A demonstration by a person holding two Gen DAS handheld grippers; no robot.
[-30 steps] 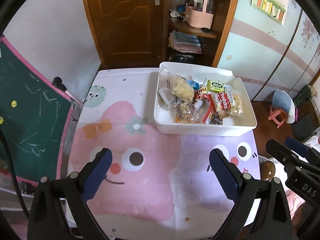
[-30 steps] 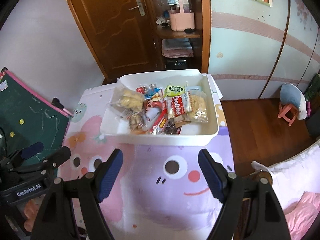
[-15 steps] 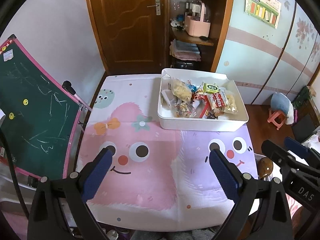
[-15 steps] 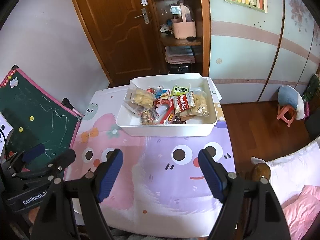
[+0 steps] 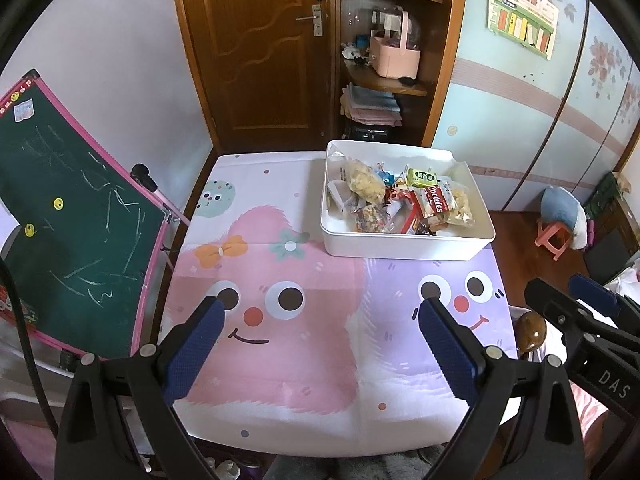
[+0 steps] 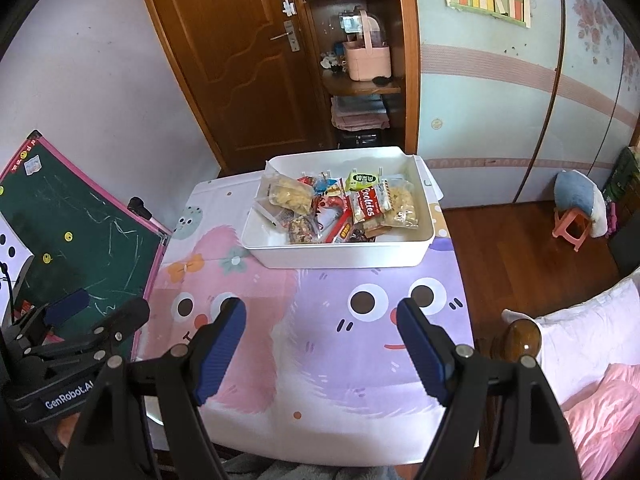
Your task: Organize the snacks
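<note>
A white rectangular bin (image 5: 404, 245) (image 6: 344, 254) sits at the far right of the table. Several snack packets fill it, among them a red "Cookies" pack (image 5: 434, 204) (image 6: 369, 204), a clear bag of yellow puffs (image 5: 364, 186) (image 6: 289, 196) and a green pack (image 5: 422, 177) (image 6: 361, 179). My left gripper (image 5: 320, 346) hangs open over the near table, well short of the bin, with nothing between its blue pads. My right gripper (image 6: 320, 350) is open too, also empty, above the purple cartoon face. Each gripper shows at the edge of the other's view.
A pink and purple cartoon cloth (image 5: 280, 320) covers the table. A green chalkboard (image 5: 60, 220) leans at the left. Behind the table are a wooden door (image 5: 248, 48) and shelves with a pink caddy (image 5: 394, 56). A bed (image 6: 592, 344) and small stool (image 6: 570, 228) lie right.
Both grippers have drawn back and up from the bin, so the bin looks smaller and more of the table shows. Their jaws stayed open and empty.
</note>
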